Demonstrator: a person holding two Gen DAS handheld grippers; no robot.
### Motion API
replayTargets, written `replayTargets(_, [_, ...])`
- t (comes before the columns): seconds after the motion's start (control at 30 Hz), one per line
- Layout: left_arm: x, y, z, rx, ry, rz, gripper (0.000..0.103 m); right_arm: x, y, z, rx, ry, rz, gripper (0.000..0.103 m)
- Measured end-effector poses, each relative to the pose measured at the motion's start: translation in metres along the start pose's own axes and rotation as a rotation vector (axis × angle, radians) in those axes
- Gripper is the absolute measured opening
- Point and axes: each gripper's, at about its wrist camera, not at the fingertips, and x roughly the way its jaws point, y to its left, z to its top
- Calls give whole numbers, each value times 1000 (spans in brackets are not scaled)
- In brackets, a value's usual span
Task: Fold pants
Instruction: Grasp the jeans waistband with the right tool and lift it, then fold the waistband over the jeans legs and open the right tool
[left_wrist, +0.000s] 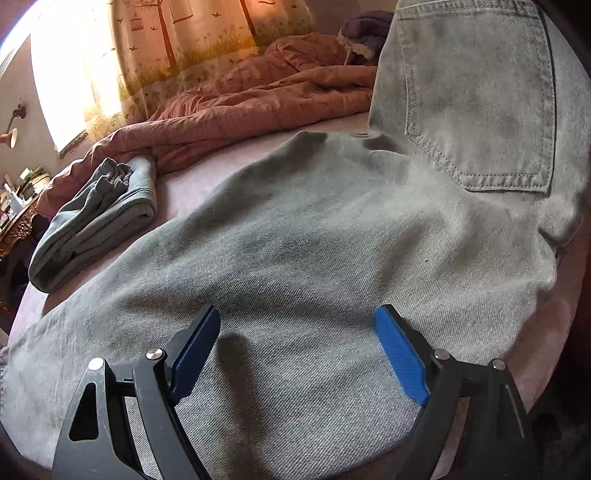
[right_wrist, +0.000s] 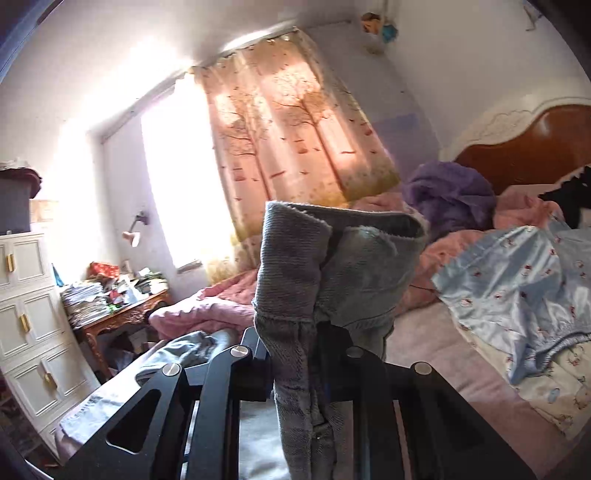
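Jaws on the left gripper (left_wrist: 297, 325) stand wide apart above the cloth, its blue pads (left_wrist: 400, 354) bare and nothing between them. Jaws on the right gripper (right_wrist: 317, 343) stand narrow, clamped on a thick bunched edge of the pants (right_wrist: 332, 266), which rises upright out of the grip and folds over at the top.

From the left wrist view, the bed (left_wrist: 199, 184) fills most of the scene, its pale pink sheet showing between the clothes. The pants (left_wrist: 314, 240), light grey denim, lie spread across it beneath the left gripper; the seat end with a stitched back pocket (left_wrist: 480, 110) is lifted up at the right, while the leg part runs flat toward the lower left. A rumpled pink quilt (left_wrist: 240, 107) lies along the far side of the bed, with a purple garment (left_wrist: 365, 33) at its far end. A curtain (left_wrist: 192, 48) printed with trees and birdcages hangs behind, lit brightly by the window. A folded grey-green garment (left_wrist: 99, 221) rests on the sheet at the left, just beside the pants and apart from them.

From the right wrist view, a light blue satin garment (right_wrist: 517, 288) lies on the bed at right, a brown headboard (right_wrist: 535, 147) behind it. A white drawer cabinet (right_wrist: 26, 317) and a cluttered wooden desk (right_wrist: 122, 314) stand at left.
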Motion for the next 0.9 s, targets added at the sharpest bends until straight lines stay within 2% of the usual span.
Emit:
replayTargets(0.07, [-13,11,2,-48,-34,-19,83,1,17,-5,-21,7,27,18])
replayTargets(0.27, [-73,73,-5,-271,-246,2,84,12,61,-29,-46,91,128,17])
replayTargets(0.33, [-83,98,-11,-352,-283,-31,84,16,72,-37,-50,107,144,17])
replayTargets(0.37, [-84,111,-13,-404,-295,-74,84,19,79,-41,-51,118,155,17])
replayTargets(0.43, [-84,130,-17,-480,-305,-154,84,27,89,-51,-39,155,182,17])
replayTargets(0.47, [-83,136,-17,-500,-305,-160,84,32,94,-58,-30,177,199,17])
replayTargets(0.57, [-78,133,-11,-452,-293,-45,83,46,110,-83,-23,244,235,16])
replayTargets(0.6, [-77,132,-12,-447,-296,-27,84,50,115,-91,-27,264,238,16])
replayTargets(0.73, [-76,149,-19,-517,-281,-80,84,65,130,-120,-25,334,249,16])
replayTargets(0.9, [-71,168,-26,-570,-278,-59,83,82,138,-127,3,360,241,16])
